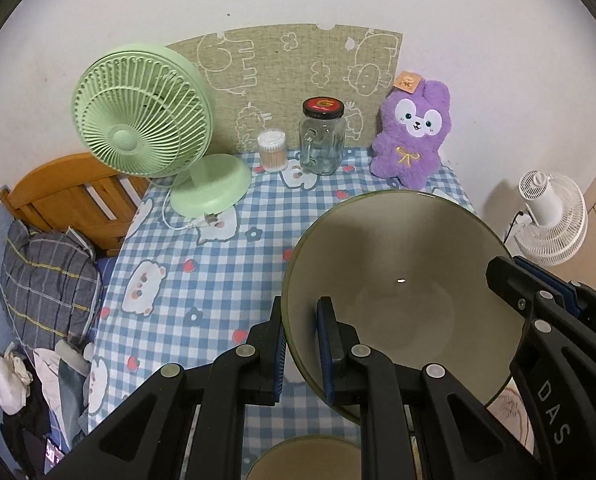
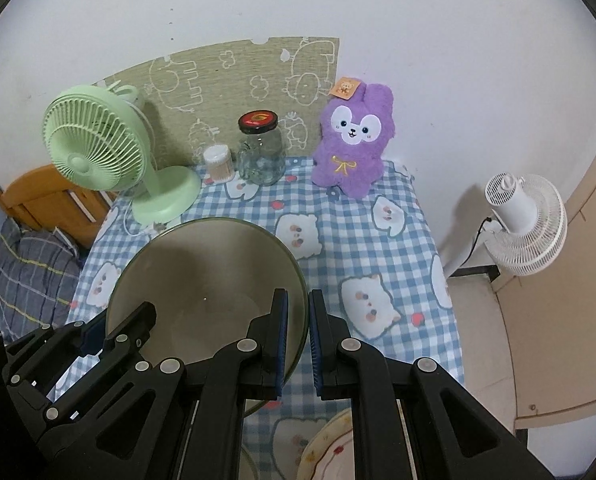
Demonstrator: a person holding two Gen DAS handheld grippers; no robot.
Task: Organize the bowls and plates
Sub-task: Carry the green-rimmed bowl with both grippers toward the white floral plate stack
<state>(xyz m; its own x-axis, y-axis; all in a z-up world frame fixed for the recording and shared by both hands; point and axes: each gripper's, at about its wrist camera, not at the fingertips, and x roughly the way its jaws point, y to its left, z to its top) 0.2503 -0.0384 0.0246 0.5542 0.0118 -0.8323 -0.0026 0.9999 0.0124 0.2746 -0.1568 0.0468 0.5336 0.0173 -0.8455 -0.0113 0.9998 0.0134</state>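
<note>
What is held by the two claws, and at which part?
Both hold one bowl by its rim: left claw and right claw on opposite sides.

I have two cameras, one on each gripper, and both look down and forward at a slant along the fingers. The left wrist camera sits very close to the left side of the big bowl (image 1: 397, 280), so its rim fills the low right part of that view. The right wrist camera sits close to the bowl's right side, so there the bowl lies low and left. Both face the far wall across the checked tablecloth (image 1: 218, 264). Both views share the green fan (image 1: 142, 112), the glass jar (image 1: 322, 140) and the purple plush rabbit (image 1: 411, 136) at the back. Each camera also sees the other gripper across the bowl.
</note>
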